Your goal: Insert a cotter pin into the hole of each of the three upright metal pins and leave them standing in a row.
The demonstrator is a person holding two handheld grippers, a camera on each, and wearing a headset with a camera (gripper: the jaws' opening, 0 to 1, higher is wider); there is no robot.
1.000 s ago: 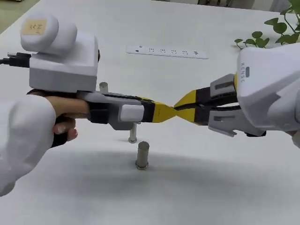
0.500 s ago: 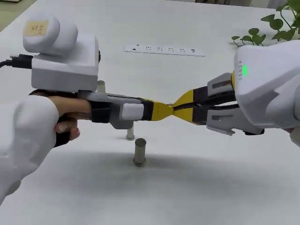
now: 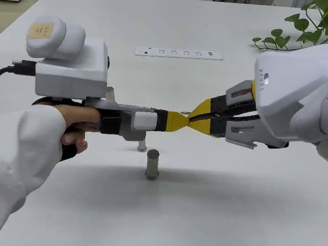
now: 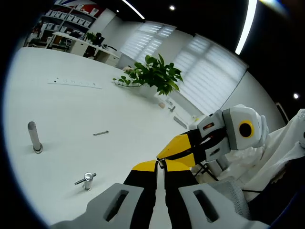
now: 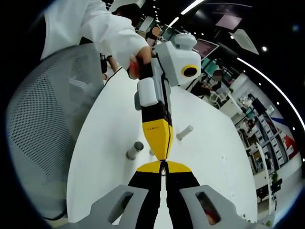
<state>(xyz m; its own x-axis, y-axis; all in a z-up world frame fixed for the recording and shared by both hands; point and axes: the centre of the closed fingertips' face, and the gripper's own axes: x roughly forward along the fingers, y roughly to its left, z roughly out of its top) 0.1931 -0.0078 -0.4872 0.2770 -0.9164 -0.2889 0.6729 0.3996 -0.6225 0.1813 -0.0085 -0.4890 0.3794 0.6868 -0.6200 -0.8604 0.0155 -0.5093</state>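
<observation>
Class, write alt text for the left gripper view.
The left gripper and right gripper meet tip to tip, jaws shut, over a white table. Beyond: one tall upright pin, one short pin carrying a cotter pin, one loose cotter pin.

The small light (image 3: 265, 78) on the right gripper (image 3: 191, 121), green half a second ago, is now pale and unlit. The left gripper (image 3: 185, 121) lies a little flatter than a second ago, its back end and the hand (image 3: 72, 134) sunk slightly toward the table (image 3: 215, 205). The head camera has tipped a little, so the power strip (image 3: 178, 52) sits higher in the head view
</observation>
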